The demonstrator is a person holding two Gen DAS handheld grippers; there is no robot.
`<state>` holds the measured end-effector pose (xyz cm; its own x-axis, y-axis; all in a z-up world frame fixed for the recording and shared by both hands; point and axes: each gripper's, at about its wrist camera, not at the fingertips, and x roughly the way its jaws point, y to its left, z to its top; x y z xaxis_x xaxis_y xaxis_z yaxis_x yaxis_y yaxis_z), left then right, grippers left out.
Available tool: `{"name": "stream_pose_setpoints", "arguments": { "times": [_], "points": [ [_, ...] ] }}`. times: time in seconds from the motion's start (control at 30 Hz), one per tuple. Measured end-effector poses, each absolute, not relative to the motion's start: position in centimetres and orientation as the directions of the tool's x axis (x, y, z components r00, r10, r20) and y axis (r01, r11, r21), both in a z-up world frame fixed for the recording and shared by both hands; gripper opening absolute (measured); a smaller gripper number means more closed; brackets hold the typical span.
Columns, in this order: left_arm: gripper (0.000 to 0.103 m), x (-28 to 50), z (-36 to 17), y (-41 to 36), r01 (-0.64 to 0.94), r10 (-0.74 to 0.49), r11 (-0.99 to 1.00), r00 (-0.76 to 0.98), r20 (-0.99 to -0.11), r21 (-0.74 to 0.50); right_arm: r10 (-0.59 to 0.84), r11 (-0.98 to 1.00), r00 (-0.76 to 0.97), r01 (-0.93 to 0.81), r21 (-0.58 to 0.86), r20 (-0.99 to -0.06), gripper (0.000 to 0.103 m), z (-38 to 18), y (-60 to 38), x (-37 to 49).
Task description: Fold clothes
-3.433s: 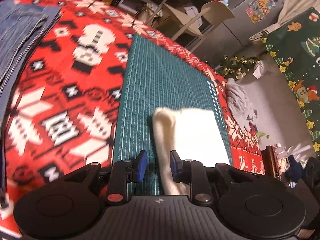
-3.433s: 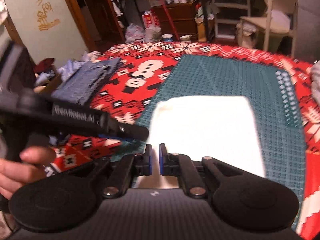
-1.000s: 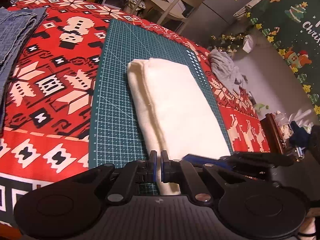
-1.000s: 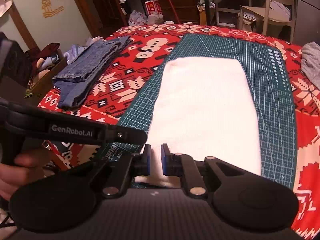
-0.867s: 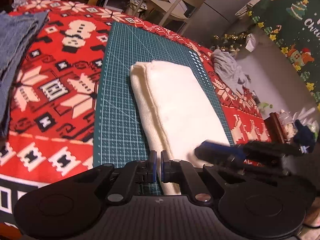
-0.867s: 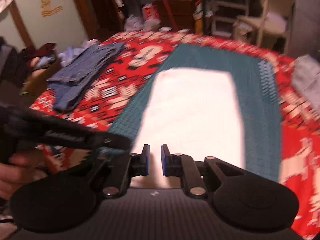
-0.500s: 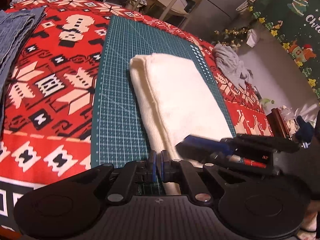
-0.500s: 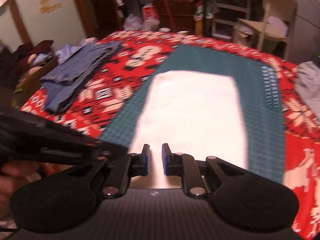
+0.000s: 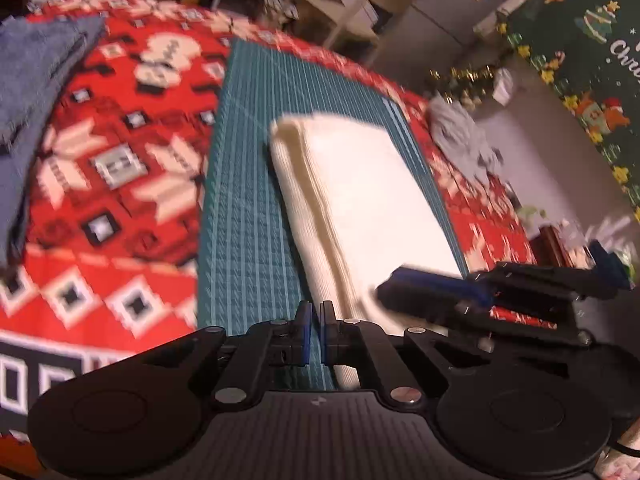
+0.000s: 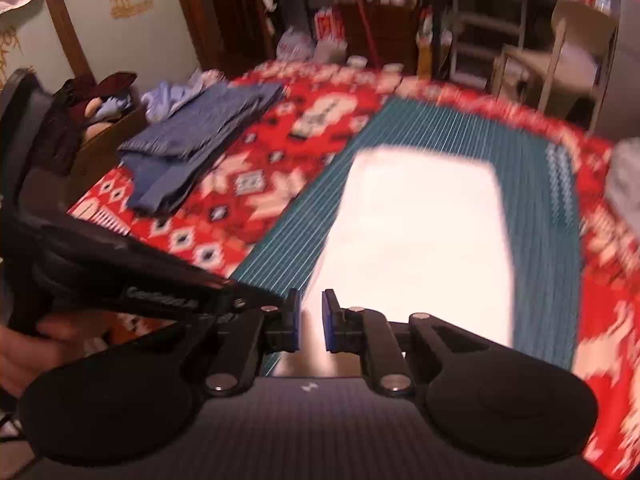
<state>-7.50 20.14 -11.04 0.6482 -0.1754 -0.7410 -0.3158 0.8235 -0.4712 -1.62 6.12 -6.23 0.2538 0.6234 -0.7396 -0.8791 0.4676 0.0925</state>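
A cream folded cloth (image 9: pixel 368 200) (image 10: pixel 416 240) lies flat and lengthwise on the green cutting mat (image 9: pixel 244 200) (image 10: pixel 536 208). My left gripper (image 9: pixel 315 322) is shut just off the cloth's near left corner, and only mat shows in the slit between its pads. My right gripper (image 10: pixel 311 316) hovers over the cloth's near end with a narrow gap between its pads. Cloth shows through that gap, and no fold is lifted. In the left wrist view the right gripper (image 9: pixel 386 288) reaches in from the right, blurred. The cloth's near edge is hidden behind both grippers.
A red patterned tablecloth (image 9: pixel 100 160) covers the table. Folded blue jeans (image 9: pixel 28 80) (image 10: pixel 200 132) lie at the far left, and a grey garment (image 9: pixel 464 136) (image 10: pixel 628 184) lies at the right edge. A chair (image 10: pixel 568 52) and shelves stand beyond. A hand (image 10: pixel 24 344) holds the left gripper.
The left gripper's jaws, open in the earliest frame, have shut beside the cloth's corner. Both views have pulled back from the cloth. In the last second the cloth has not shifted.
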Motion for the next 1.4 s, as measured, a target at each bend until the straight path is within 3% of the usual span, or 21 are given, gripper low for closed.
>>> {"name": "stream_pose_setpoints", "arguments": {
  "times": [0.13,0.27,0.57,0.83,1.4],
  "points": [
    [0.002,-6.2,-10.8,21.5,-0.339,-0.142,0.817,0.666,-0.733,-0.466,0.599,0.490,0.345,-0.871,-0.009,-0.722,0.011,-6.8,8.1,0.6],
    [0.002,-5.3,-10.6,22.4,-0.347,-0.134,0.811,0.674,-0.727,-0.471,0.587,0.478,0.332,-0.878,-0.015,-0.739,0.007,-8.2,9.4,1.3],
    [0.003,-5.2,-11.3,23.9,-0.370,-0.146,0.787,0.666,-0.732,-0.493,0.629,0.416,0.275,-0.909,0.015,-0.727,0.008,-7.3,9.8,1.2],
    [0.004,-5.7,-10.9,23.7,-0.352,-0.157,0.790,0.676,-0.720,-0.502,0.592,0.354,0.318,-0.928,-0.115,-0.741,0.009,-7.8,11.8,2.6],
    [0.004,-7.6,-10.5,21.9,-0.320,-0.195,0.800,0.661,-0.724,-0.507,0.561,0.365,0.249,-0.930,-0.034,-0.790,0.011,-8.1,5.6,-3.1]
  ]
}}
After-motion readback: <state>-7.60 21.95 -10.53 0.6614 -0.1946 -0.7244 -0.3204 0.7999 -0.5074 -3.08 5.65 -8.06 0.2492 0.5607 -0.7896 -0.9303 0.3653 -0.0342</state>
